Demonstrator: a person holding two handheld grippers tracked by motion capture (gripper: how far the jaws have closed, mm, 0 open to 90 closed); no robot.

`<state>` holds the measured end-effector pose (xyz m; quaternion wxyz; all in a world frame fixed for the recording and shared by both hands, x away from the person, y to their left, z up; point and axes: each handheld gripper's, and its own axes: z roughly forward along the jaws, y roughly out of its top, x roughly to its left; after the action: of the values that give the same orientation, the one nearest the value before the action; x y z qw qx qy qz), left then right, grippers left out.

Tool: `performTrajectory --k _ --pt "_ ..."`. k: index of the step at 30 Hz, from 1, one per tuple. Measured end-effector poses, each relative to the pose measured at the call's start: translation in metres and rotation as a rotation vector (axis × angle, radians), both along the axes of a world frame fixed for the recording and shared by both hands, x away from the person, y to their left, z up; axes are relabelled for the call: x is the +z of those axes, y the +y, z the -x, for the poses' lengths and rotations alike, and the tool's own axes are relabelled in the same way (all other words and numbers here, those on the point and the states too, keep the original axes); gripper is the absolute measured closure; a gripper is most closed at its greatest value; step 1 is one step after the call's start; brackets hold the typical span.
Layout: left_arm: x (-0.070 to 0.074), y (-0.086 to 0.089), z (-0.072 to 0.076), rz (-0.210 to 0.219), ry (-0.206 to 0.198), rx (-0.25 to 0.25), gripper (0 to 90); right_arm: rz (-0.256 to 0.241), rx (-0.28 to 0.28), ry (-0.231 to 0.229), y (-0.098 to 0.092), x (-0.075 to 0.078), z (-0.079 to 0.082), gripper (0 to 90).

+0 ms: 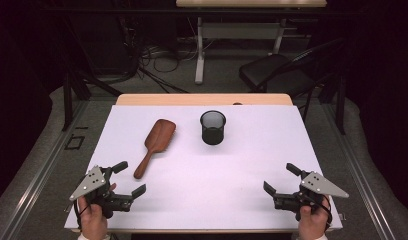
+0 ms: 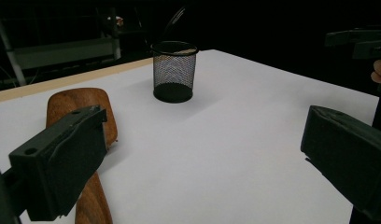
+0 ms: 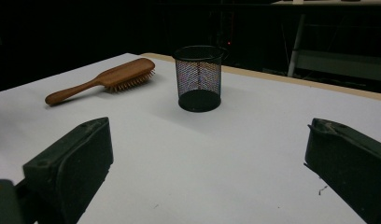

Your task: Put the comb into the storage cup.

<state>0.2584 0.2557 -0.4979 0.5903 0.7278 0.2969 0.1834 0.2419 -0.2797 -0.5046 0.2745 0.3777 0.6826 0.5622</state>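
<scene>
A wooden hairbrush [image 1: 154, 140] lies bristles down on the white table, left of centre, its handle pointing toward the near left. A black mesh cup [image 1: 212, 127] stands upright at the middle far side. My left gripper [image 1: 130, 178] rests open at the near left corner, just short of the brush handle [image 2: 93, 200]. My right gripper [image 1: 282, 179] is open at the near right corner, nothing between its jaws. The right gripper view shows the hairbrush [image 3: 107, 78] to the left of the cup [image 3: 199, 77]. In the left gripper view the cup [image 2: 173, 71] stands ahead.
The white table top [image 1: 222, 175] has a wooden strip along its far edge [image 1: 202, 99]. Behind it stand a black chair [image 1: 277, 72] and a desk frame [image 1: 232, 35] with cables on the floor.
</scene>
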Motion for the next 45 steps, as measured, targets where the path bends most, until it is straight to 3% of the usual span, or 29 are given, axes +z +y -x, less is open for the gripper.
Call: performTrajectory --k 6,15,21,27,31,36,45 --pt "-0.003 -0.002 -0.002 0.005 0.025 0.01 0.2 -0.01 -0.005 0.01 -0.001 -0.002 -0.001 0.6" --pt "-0.006 -0.009 -0.005 -0.032 0.064 0.045 0.2 -0.001 -0.014 0.023 -0.001 -0.005 -0.003 0.6" --pt "-0.006 -0.011 -0.006 -0.036 0.088 0.063 0.2 -0.022 -0.016 0.029 -0.001 -0.005 -0.004 0.6" --pt "0.002 -0.009 -0.007 -0.031 0.131 0.073 0.3 -0.011 -0.011 0.023 0.001 -0.004 -0.003 0.6" --pt "0.006 -0.008 -0.01 -0.04 0.138 0.089 0.4 -0.012 -0.013 0.029 0.0 -0.005 -0.004 0.7" --pt "0.012 -0.007 -0.017 -0.049 0.167 0.107 0.5 -0.035 -0.019 0.043 0.0 -0.006 -0.007 0.9" --pt "0.023 -0.004 -0.03 -0.039 0.213 0.141 0.5 -0.02 -0.015 0.044 0.002 -0.007 -0.009 1.0"
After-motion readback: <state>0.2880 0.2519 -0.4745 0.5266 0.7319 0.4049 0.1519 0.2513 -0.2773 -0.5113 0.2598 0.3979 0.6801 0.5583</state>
